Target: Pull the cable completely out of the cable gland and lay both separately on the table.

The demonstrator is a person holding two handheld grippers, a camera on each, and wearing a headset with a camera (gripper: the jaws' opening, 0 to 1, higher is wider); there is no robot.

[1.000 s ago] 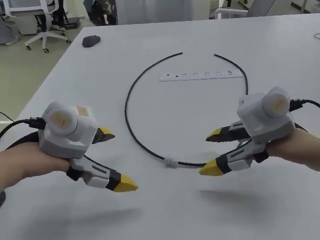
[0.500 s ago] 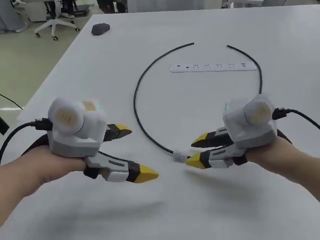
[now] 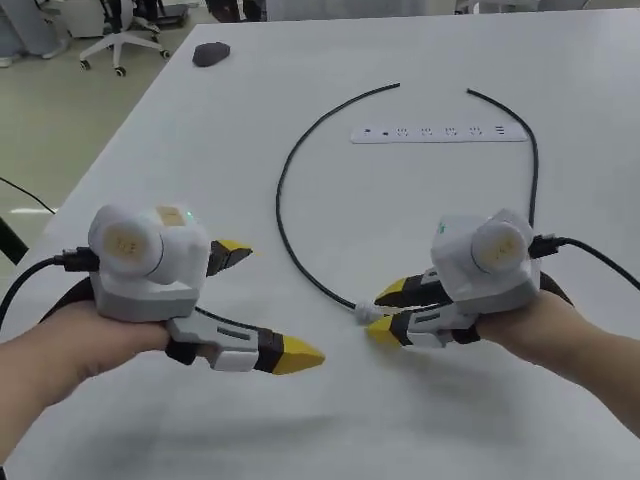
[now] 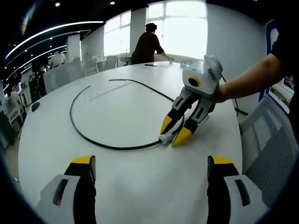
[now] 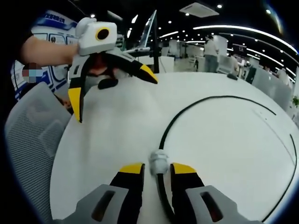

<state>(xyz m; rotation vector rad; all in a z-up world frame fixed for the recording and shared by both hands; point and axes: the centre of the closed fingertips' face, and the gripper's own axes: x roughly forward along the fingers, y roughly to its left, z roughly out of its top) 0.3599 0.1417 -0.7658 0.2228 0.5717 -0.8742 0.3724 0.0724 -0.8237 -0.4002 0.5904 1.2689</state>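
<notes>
A long black cable (image 3: 283, 196) lies in a wide loop on the white table (image 3: 200, 150). A small white cable gland (image 3: 368, 312) sits on it at the near end of the loop. My right gripper (image 3: 384, 312) is down at the gland. In the right gripper view the gland (image 5: 159, 162) lies between the yellow tips of the right gripper (image 5: 158, 169), with the cable (image 5: 187, 112) running back between the jaws and small gaps on either side. My left gripper (image 3: 268, 300) hovers wide open to the left of the gland (image 4: 163, 139), holding nothing.
A white power strip (image 3: 440, 133) lies inside the far part of the loop. A dark mouse (image 3: 210, 54) rests near the table's far left edge, with office chairs (image 3: 120, 40) on the floor beyond. A person (image 4: 149, 44) stands at the table's far side.
My right gripper has moved left and down to the gland, and its jaws have narrowed around it. The left gripper has stayed open in about the same place.
</notes>
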